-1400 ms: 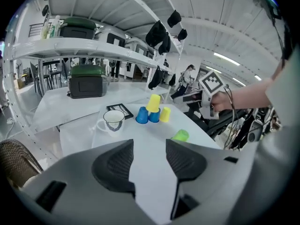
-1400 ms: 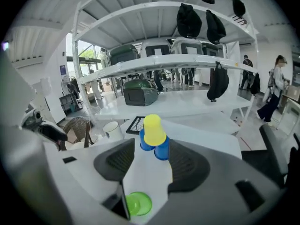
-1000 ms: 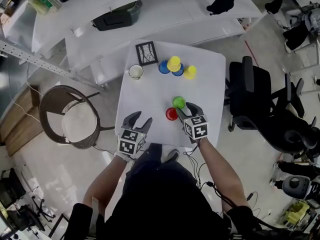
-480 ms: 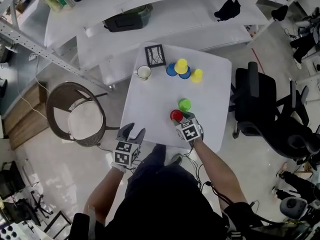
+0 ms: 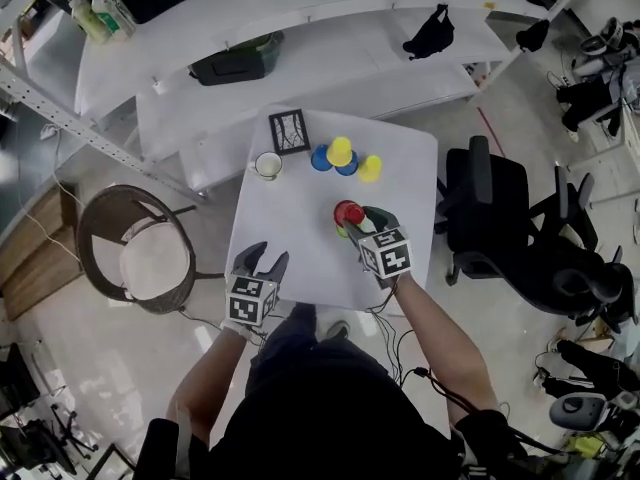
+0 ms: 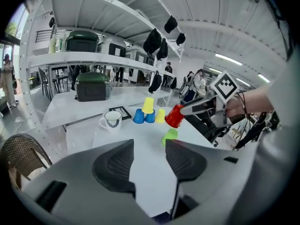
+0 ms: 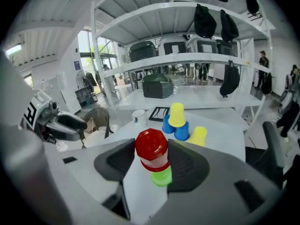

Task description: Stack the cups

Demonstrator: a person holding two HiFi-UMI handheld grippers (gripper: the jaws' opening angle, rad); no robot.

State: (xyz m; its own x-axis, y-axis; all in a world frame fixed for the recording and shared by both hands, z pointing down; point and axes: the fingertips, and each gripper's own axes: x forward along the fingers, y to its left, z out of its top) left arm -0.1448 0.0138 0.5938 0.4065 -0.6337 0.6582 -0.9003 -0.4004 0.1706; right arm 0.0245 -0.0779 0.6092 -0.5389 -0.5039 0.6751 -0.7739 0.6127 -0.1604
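My right gripper (image 5: 354,220) is shut on an upside-down red cup (image 5: 348,211), jaws pressing on both its sides (image 7: 152,149). It holds the cup in the air, just above an upside-down green cup (image 7: 162,177) that stands on the white table (image 5: 295,218). From the left gripper view the red cup (image 6: 174,116) hangs tilted over the green cup (image 6: 170,136). My left gripper (image 5: 265,258) is open and holds nothing, at the table's near left edge. At the far side a yellow cup (image 5: 340,149) sits on two blue cups (image 5: 320,158), with another yellow cup (image 5: 370,167) beside them.
A white mug (image 5: 267,165) and a black framed square (image 5: 290,132) stand at the table's far left. A wicker chair (image 5: 135,253) is to the left and a black office chair (image 5: 490,208) to the right. White shelves (image 5: 300,38) run behind the table.
The right gripper has lifted the red cup off the table and carried it over the green cup. The left gripper has drawn back a little to the table's edge.
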